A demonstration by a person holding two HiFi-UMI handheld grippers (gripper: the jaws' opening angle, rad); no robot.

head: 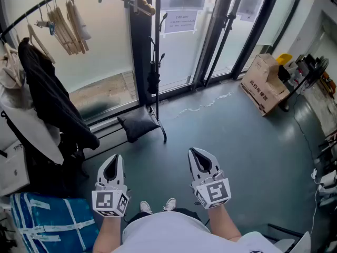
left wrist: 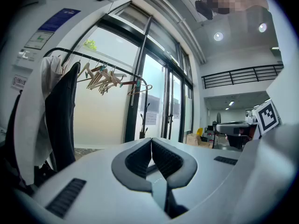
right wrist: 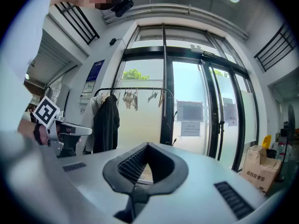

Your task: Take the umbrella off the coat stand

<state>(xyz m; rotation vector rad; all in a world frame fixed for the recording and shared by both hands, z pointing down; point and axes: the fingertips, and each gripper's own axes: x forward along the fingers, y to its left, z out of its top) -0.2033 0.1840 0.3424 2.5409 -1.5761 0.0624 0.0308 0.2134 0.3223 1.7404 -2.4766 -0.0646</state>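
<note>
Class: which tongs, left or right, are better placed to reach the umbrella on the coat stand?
Probably left. The umbrella hangs on the left side of the coat stand, nearly straight ahead of the left tongs in their own view. The right tongs, also shut and empty, sit no closer.

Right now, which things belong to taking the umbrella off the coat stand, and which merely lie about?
Job: folded black umbrella; tall black metal coat stand.
Lying about: brown cardboard box; pale wooden hangers; hanging black coat; dark square cushion.

Office lobby: glass doors point(head: 247, 25), posted notice point(head: 180, 21)
</note>
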